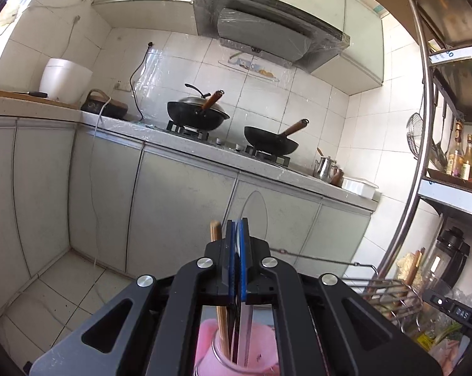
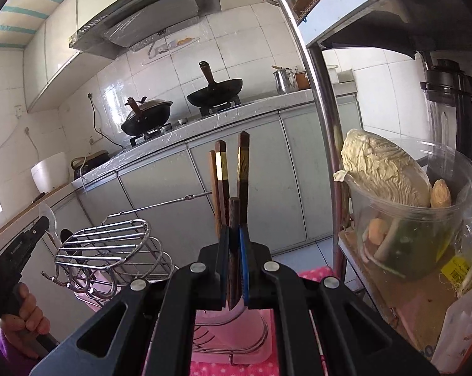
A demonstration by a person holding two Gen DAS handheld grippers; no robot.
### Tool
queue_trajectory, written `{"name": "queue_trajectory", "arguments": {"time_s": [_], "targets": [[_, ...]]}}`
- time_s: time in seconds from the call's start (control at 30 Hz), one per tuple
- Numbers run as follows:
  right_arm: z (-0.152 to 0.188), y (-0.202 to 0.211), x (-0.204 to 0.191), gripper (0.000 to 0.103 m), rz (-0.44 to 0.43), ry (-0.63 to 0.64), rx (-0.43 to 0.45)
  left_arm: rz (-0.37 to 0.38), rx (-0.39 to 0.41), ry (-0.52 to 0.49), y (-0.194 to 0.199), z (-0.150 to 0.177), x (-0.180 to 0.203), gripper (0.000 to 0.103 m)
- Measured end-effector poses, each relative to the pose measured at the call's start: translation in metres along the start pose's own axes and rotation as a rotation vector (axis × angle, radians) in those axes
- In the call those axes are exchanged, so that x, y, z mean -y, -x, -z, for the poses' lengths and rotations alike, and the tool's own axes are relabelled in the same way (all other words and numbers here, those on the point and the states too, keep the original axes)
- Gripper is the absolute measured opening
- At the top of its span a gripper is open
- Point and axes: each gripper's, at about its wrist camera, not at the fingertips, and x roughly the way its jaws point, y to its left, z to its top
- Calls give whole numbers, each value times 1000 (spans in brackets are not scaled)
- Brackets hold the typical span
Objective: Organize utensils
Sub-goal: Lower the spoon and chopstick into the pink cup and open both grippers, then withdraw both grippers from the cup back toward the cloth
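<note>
Left tool point(image 1: 237, 235): jaws pinched on the clear plastic spoon point(image 1: 254, 216), bowl pointing to 12 o'clock.
Pink plastic cup point(image 1: 236, 351): directly beneath, at 6 o'clock, holding wooden chopsticks point(image 1: 215, 233).
Right tool point(image 2: 234, 241): clamped on a dark brown wooden chopstick point(image 2: 234, 216).
Gold-banded dark chopsticks point(image 2: 222, 169): upright just beyond.
Chrome wire rack point(image 2: 110, 244): at 9 o'clock.
</note>
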Motion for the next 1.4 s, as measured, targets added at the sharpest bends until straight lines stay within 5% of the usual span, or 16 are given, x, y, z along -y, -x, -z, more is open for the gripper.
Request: {"name": "queue_trajectory", "arguments": {"time_s": [0.23, 0.53, 1.0, 1.13, 1.3, 1.4], "targets": [[9, -4, 5, 6, -4, -20, -38, -11, -56, -7, 16, 22, -6, 2], [12, -12, 13, 6, -26, -69, -78, -56, -148, 73, -15, 27, -28, 2], [19, -18, 12, 6, -29, -80, -120, -52, -227, 38, -18, 40, -22, 2], [12, -14, 18, 14, -54, -133, -112, -38, -237, 33, -15, 38, -22, 4], [5, -12, 21, 31, -59, -143, -137, -35, -245, 37, -5, 32, -24, 36], [7, -5, 22, 38, -61, -155, -136, -32, -257, 52, 1, 29, -27, 39]]}}
